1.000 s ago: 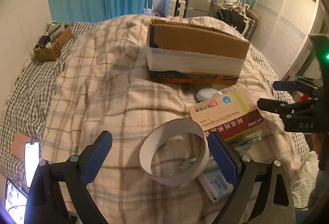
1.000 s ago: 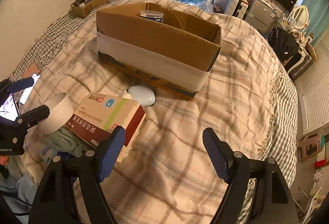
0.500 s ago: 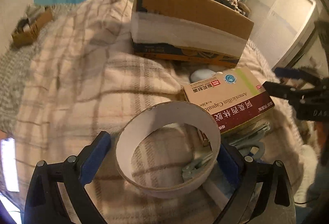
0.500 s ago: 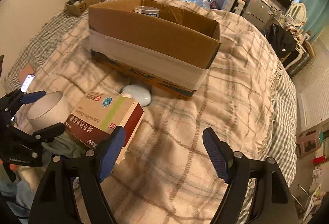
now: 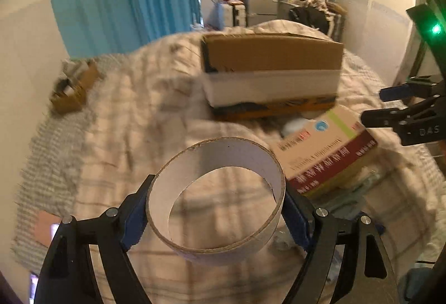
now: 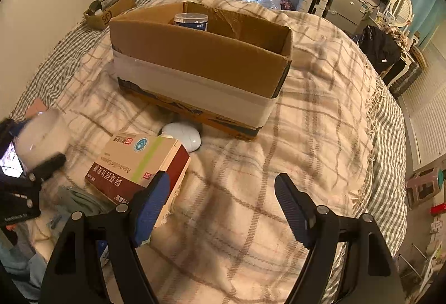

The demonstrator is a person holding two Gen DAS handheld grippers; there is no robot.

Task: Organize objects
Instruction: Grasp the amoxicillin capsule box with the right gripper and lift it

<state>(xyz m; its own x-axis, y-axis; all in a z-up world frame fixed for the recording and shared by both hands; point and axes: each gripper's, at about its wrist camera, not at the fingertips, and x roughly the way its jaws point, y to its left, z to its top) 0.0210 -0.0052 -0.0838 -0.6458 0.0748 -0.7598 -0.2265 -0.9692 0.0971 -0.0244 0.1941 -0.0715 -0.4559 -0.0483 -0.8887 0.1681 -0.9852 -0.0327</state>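
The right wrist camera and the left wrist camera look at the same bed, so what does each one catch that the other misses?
Only the right wrist view looks down into the open brown cardboard box, where a round blue-labelled container stands, and shows the white oval computer mouse sharply. Only the left wrist view looks through the white cardboard tape ring clamped in the left gripper. Both show the box, the red and beige medicine carton and the plaid blanket.

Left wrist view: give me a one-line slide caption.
Left gripper holds a white cardboard ring above the plaid blanket, facing the cardboard box.
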